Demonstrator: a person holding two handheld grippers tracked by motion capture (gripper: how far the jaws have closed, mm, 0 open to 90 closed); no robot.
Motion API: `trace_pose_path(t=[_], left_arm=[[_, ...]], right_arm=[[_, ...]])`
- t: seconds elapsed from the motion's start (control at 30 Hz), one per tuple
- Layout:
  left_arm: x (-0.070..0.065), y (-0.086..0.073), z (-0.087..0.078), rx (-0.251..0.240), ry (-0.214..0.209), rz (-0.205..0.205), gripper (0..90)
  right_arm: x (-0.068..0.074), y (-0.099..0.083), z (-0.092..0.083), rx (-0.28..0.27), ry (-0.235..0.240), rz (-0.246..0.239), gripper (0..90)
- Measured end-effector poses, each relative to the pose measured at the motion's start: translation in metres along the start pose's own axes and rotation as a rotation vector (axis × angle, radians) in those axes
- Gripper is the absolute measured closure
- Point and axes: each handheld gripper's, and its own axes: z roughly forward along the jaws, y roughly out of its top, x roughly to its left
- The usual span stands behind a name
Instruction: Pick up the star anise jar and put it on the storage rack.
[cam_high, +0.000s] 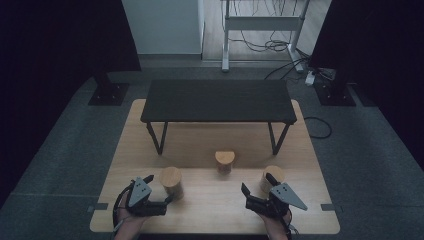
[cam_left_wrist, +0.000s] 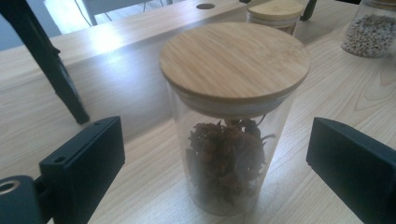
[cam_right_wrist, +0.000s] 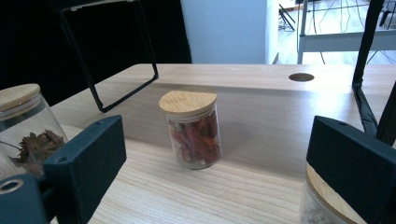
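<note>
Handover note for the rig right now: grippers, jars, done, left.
Left gripper: open, jaws either side of the dried-flower jar, not touching it.
Right gripper: open, holding nothing, beside the grain jar.
Chili jar: middle of the table, in front of the black shelf.
Done: nothing visibly moved; all three jars upright, lids on.
Left: probably close on the dried-flower jar first.
</note>
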Motion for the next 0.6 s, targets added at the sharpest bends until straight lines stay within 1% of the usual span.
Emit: trace_pose_path(t=[0.07, 0.2, 0.27, 0.43, 0.47, 0.53, 0.6], left_arm=[[0.0, 0.0, 0.001, -0.001, -0.005, 0.007, 3.7], [-0.002, -0.002, 0.002, 0.003, -0.007, 0.002, 3.7], [-0.003, -0.002, 0.002, 0.006, -0.009, 0.003, 3.7], [-0.006, -0.003, 0.002, 0.012, -0.012, 0.02, 3.7], [-0.007, -0.003, 0.001, 0.02, -0.009, 0.016, 3.8], [-0.007, -0.003, 0.002, 0.022, -0.006, 0.014, 3.8], [-0.009, -0.003, 0.003, 0.026, -0.004, 0.018, 3.8]], right_arm=[[-0.002, 0.0, 0.0, -0.005, 0.01, -0.006, 4.2], [-0.003, 0.002, -0.002, -0.007, 0.016, -0.002, 4.2], [0.001, 0.002, -0.004, -0.013, 0.018, -0.014, 3.9], [0.005, 0.003, -0.003, -0.012, 0.024, -0.024, 3.7], [0.008, 0.003, -0.003, -0.005, 0.027, -0.03, 3.6], [0.009, 0.003, -0.003, 0.0, 0.031, -0.031, 3.5], [0.013, 0.003, -0.003, 0.004, 0.036, -0.031, 3.2]])
